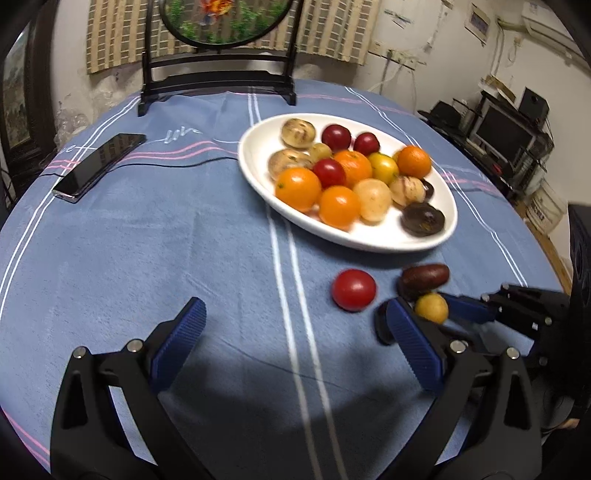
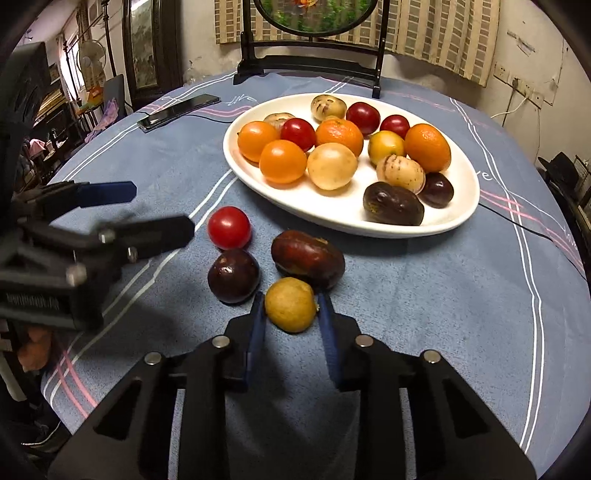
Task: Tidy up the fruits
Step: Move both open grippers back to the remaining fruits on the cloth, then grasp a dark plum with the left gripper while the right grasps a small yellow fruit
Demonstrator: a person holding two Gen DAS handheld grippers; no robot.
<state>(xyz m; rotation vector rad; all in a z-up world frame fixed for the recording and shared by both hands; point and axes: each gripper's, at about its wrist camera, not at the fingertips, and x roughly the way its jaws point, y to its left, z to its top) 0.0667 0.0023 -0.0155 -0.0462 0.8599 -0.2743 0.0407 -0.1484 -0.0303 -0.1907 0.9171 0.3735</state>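
A cluttered room with stained pale walls surrounds a round table covered by a blue woven tablecloth [image 2: 424, 295] with white and pink stripes. A striped tan curtain [image 2: 443, 33] hangs on the far wall, and shelves holding a dark monitor [image 1: 504, 134] stand at the side in the left wrist view. At the table's far edge stands a black wooden stand [image 2: 310, 62] carrying a round painted screen.

On the cloth sits a large oval white ceramic plate [image 2: 458, 218] heaped with smooth, round fruits: orange, red, yellow, speckled tan and dark purple ones. A flat black glossy phone [image 1: 99, 162] lies on the cloth, well apart from the plate.

The left gripper [image 1: 295, 325], black with ribbed blue pads, hovers over bare cloth with its jaws wide apart and nothing between them. The right gripper [image 2: 291, 304], of the same make, is clamped on a small round dull-yellow fruit [image 2: 291, 304], a pad pressing on each side; the fruit sits low at the cloth, near the plate's front rim.

Just beyond it lie an oblong glossy brown-red fruit [image 2: 308, 258], a round dark purple fruit [image 2: 233, 275] and a small shiny red round fruit [image 2: 229, 228], all loose on the cloth.
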